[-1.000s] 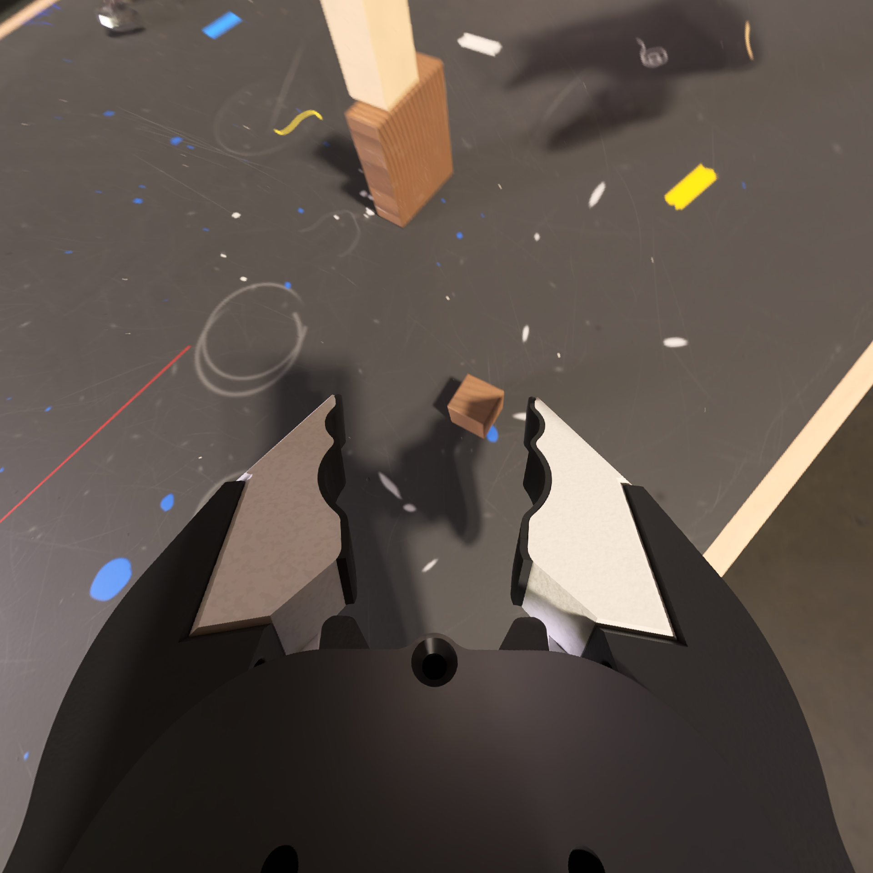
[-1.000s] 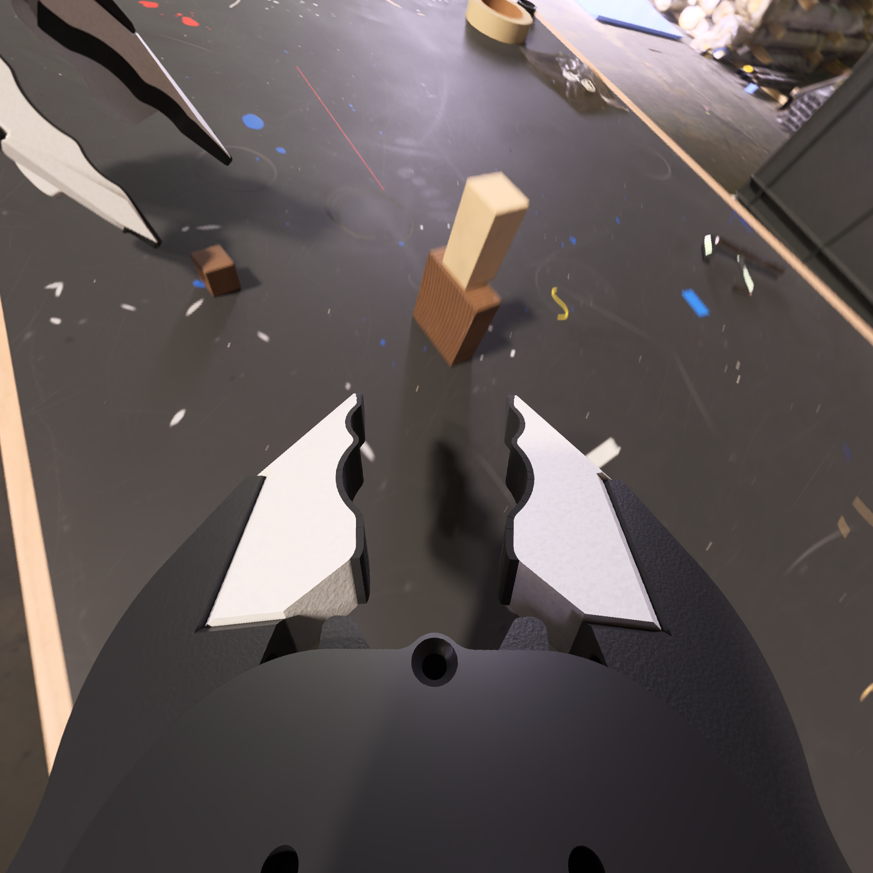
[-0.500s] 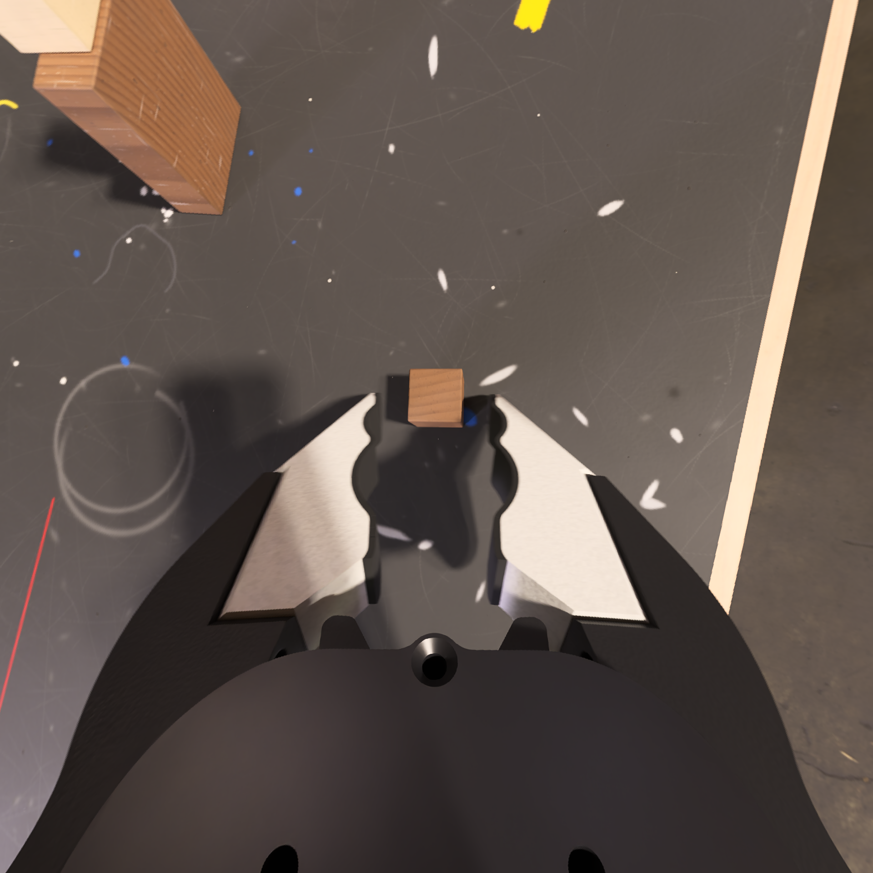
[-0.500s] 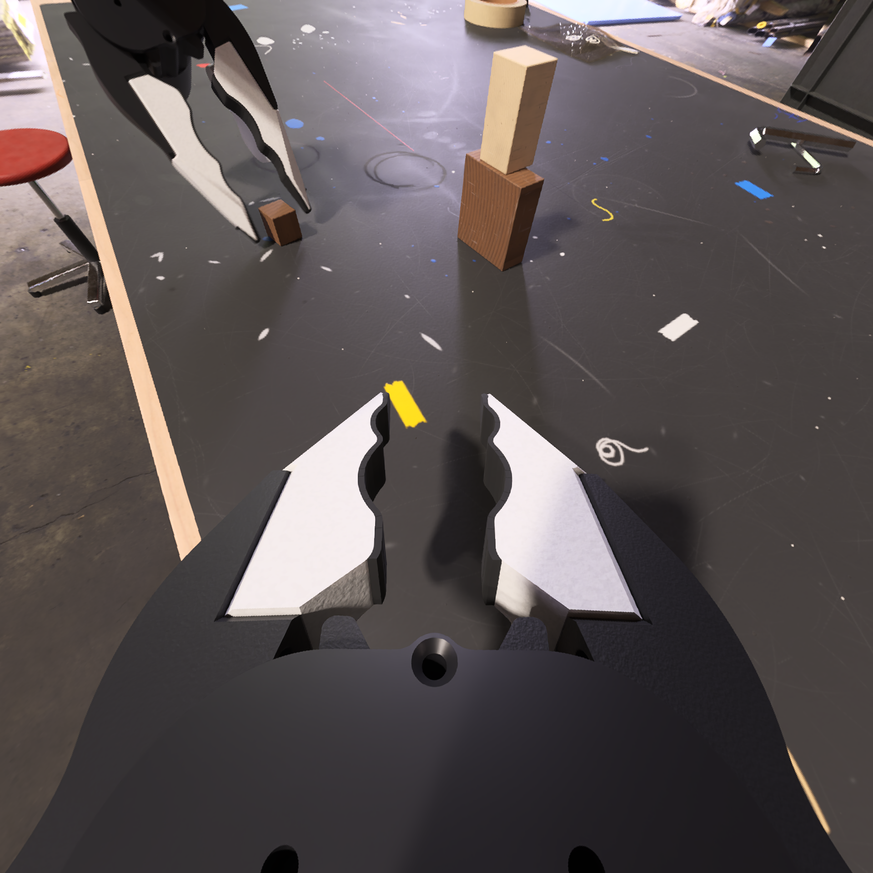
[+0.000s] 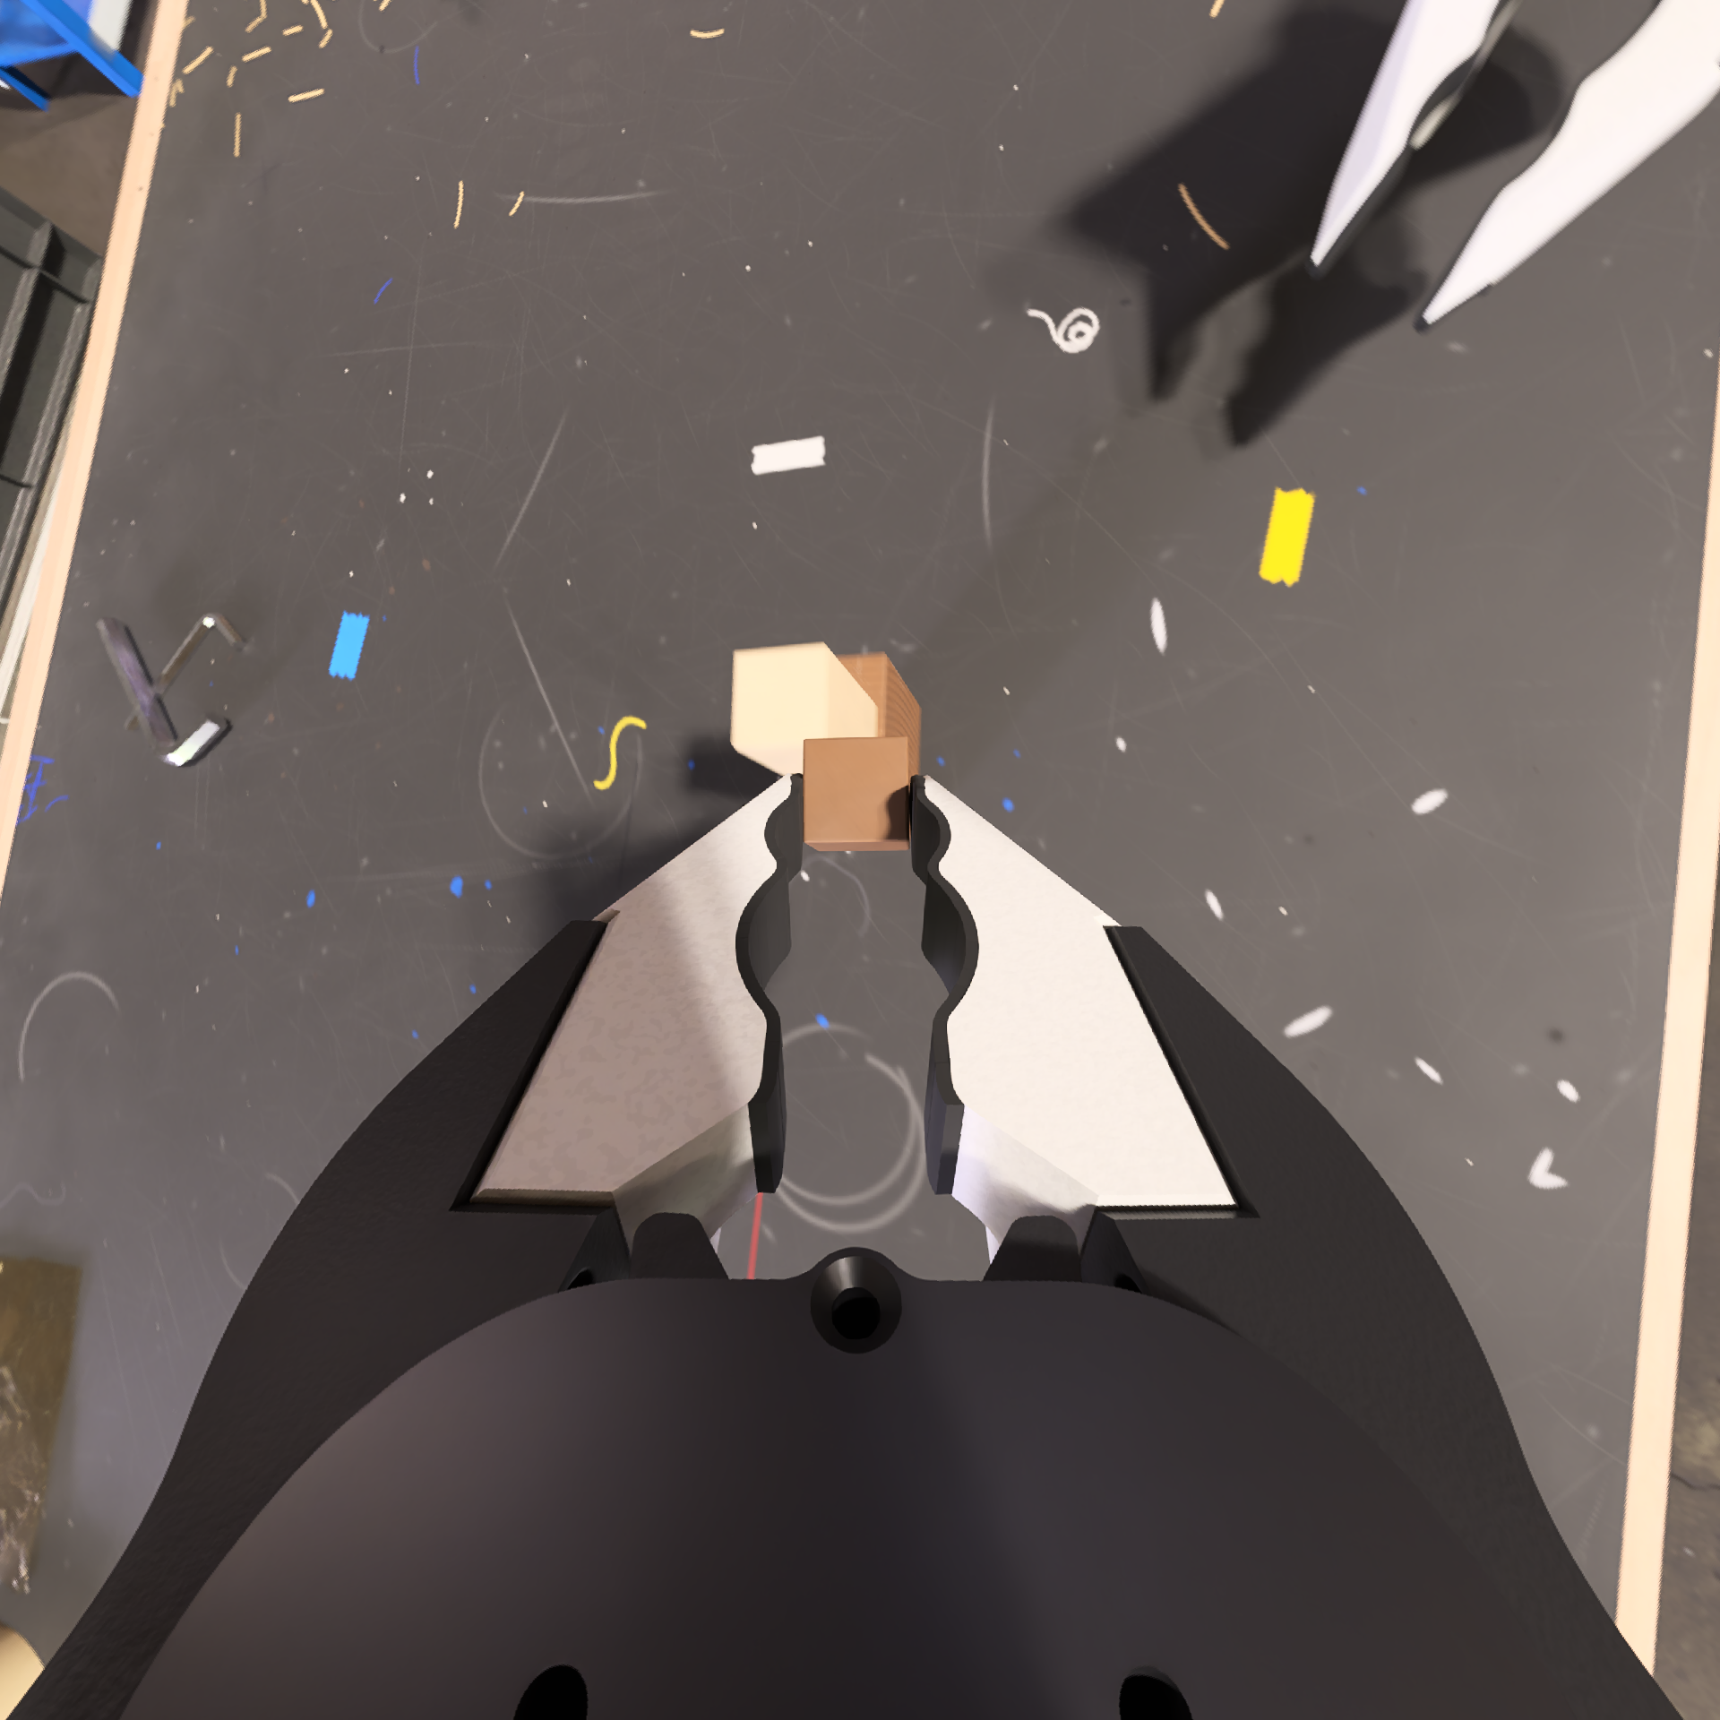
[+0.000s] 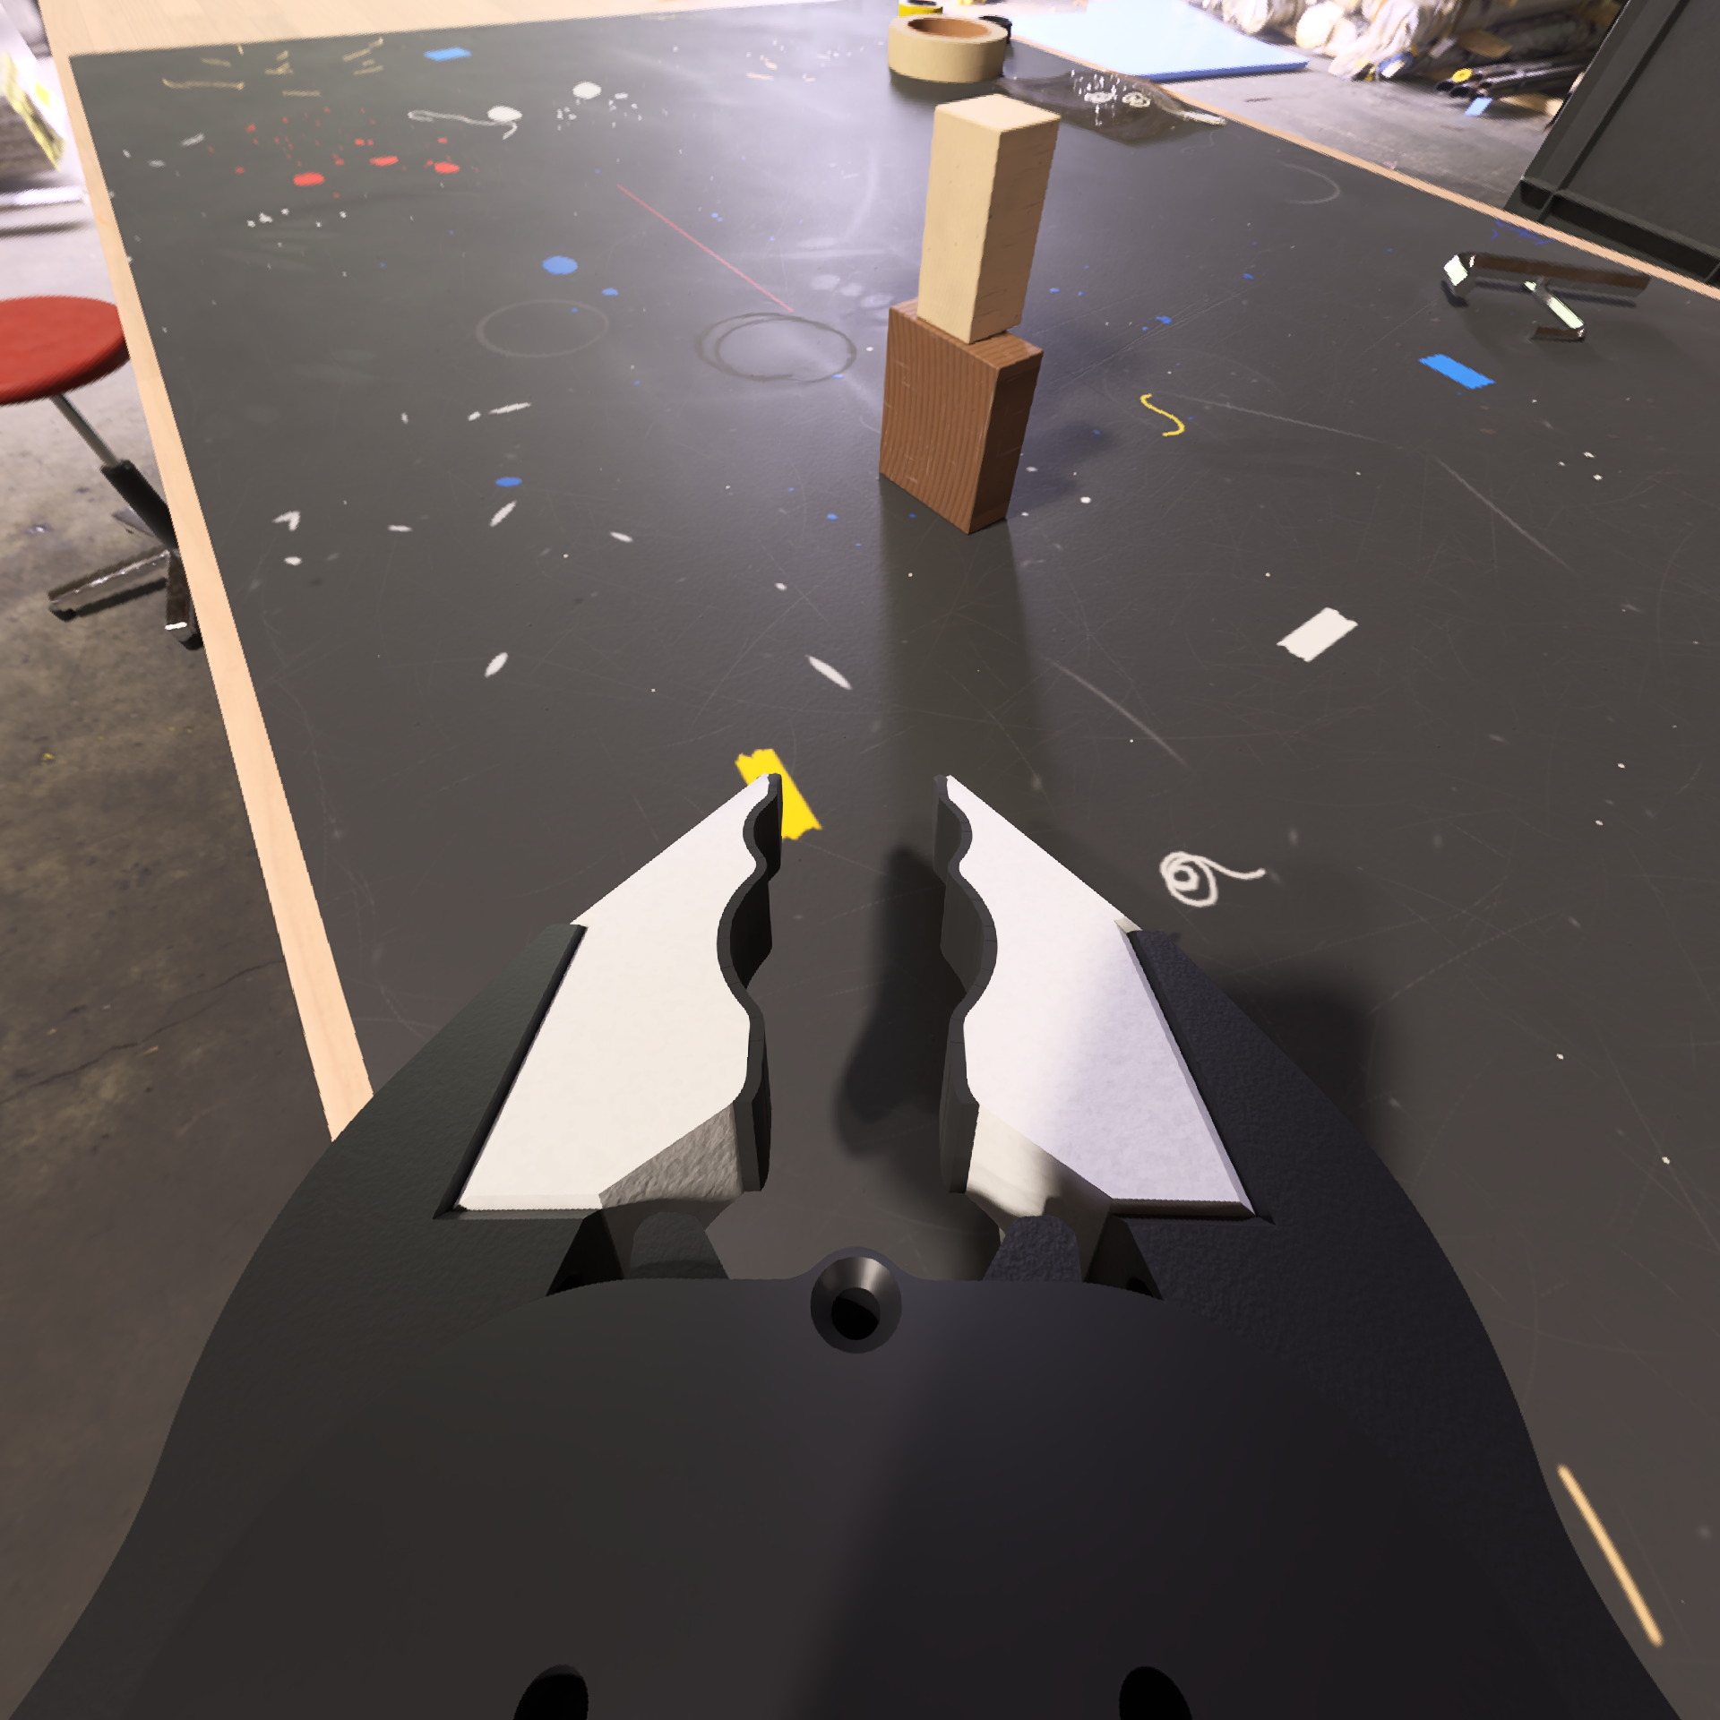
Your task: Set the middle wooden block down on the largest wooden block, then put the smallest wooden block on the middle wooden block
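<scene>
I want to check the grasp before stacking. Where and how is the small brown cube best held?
Hold the small brown cube by two opposite flat side faces, coming from above, with the top and bottom faces left free. The left gripper already does so: its jaws are shut on the sides near the tips. The free bottom face can then sit on the pale middle block.

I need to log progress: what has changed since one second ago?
The left gripper closed on the smallest block, lifted it and carried it above the stack. The right gripper retreated, open. The middle block stayed on the largest block.
</scene>
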